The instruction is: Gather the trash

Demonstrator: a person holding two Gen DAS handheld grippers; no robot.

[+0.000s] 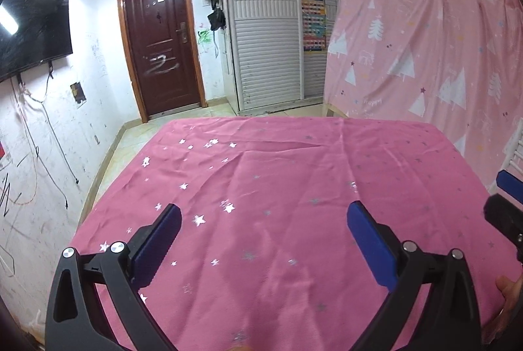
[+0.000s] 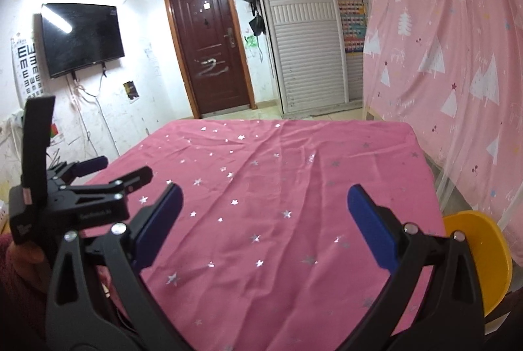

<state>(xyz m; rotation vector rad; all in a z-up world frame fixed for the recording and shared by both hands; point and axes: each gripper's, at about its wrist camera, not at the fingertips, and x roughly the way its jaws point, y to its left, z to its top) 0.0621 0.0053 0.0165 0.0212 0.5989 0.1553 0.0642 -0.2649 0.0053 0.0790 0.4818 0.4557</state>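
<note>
The left gripper (image 1: 264, 217) is hovering over the near left part of the pink tablecloth (image 1: 294, 174), jaws spread wide and holding nothing. The right gripper (image 2: 264, 200) is hovering beside it to the right, equally wide and empty. No trash is showing on the cloth in either view, so where it lies cannot be told. A yellow bin (image 2: 480, 256) is sitting at the near right corner. Scanning beyond the table first, while keeping both grippers wide, seems wisest.

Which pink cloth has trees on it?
The hanging pink curtain on the right has white trees; the darker pink tablecloth lying flat on the table shows only silver stars.
</note>
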